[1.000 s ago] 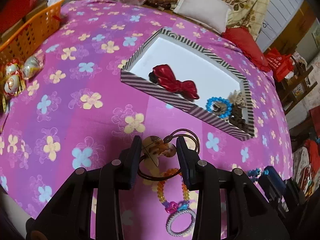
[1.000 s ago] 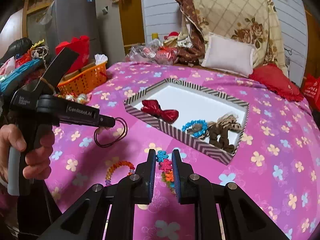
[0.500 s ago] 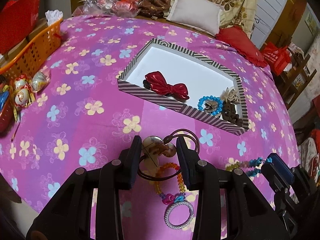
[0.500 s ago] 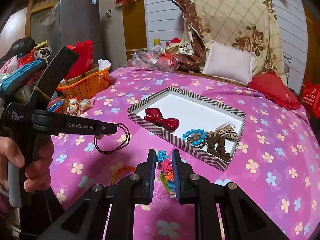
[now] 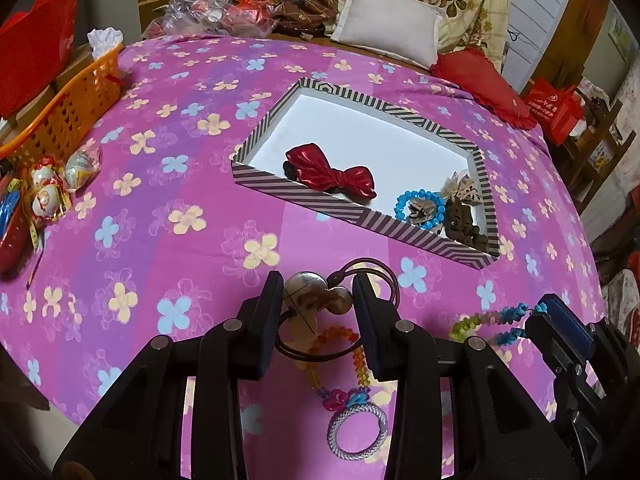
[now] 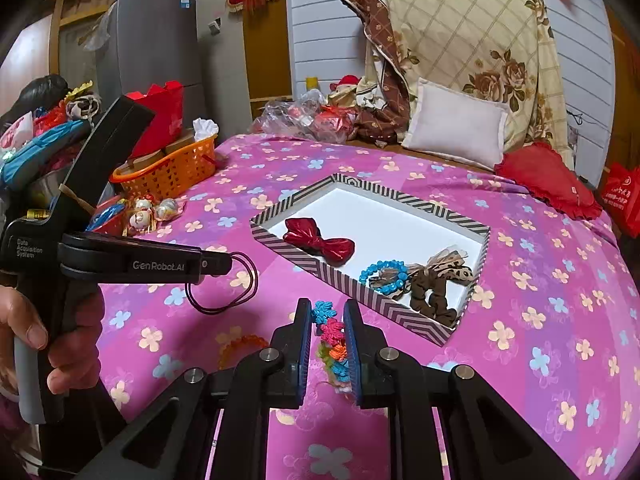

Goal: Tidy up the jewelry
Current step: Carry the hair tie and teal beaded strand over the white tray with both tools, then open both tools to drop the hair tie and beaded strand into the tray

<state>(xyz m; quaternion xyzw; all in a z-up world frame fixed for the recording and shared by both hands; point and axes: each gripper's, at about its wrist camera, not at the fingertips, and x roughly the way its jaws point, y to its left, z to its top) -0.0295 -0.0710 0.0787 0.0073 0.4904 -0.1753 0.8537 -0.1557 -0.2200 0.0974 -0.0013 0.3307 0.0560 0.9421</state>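
The left gripper (image 5: pixel 318 306) has its 2 pads pinching a shell-coloured button charm (image 5: pixel 318 294) on a dark hair tie (image 5: pixel 376 276), whose elastic loops dangle out front and underneath, clear of the pink floral bedspread (image 5: pixel 160 208). Looks like it's held by the hard charm because the thin elastic alone would probably slip. The right gripper (image 6: pixel 327 344) has its fingers nearly together, clamped on a chain of little crochet flowers (image 6: pixel 332 340) in blue, pink, orange and green, strung down the gap between the pads. From the left wrist view that same flower chain trails out sideways from the blue pads. Further out, the striped box (image 5: pixel 486 196) sits open on the bed ahead of both grippers, and it already has 3 things in it: a red bow (image 5: pixel 332 172) toward the left, a blue bead bracelet (image 5: pixel 420 206) and a brown leopard scrunchie (image 6: pixel 432 292) bunched in the right corner. So both held pieces are most likely headed there, and the wide bare white middle looks like the easy drop spot. Not yet picked up on the bedspread, under the left gripper: an orange bead bracelet (image 5: pixel 340 344) and a grey braided hair ring (image 5: pixel 357 432). An orange basket (image 5: pixel 68 116) sits off at the left edge.
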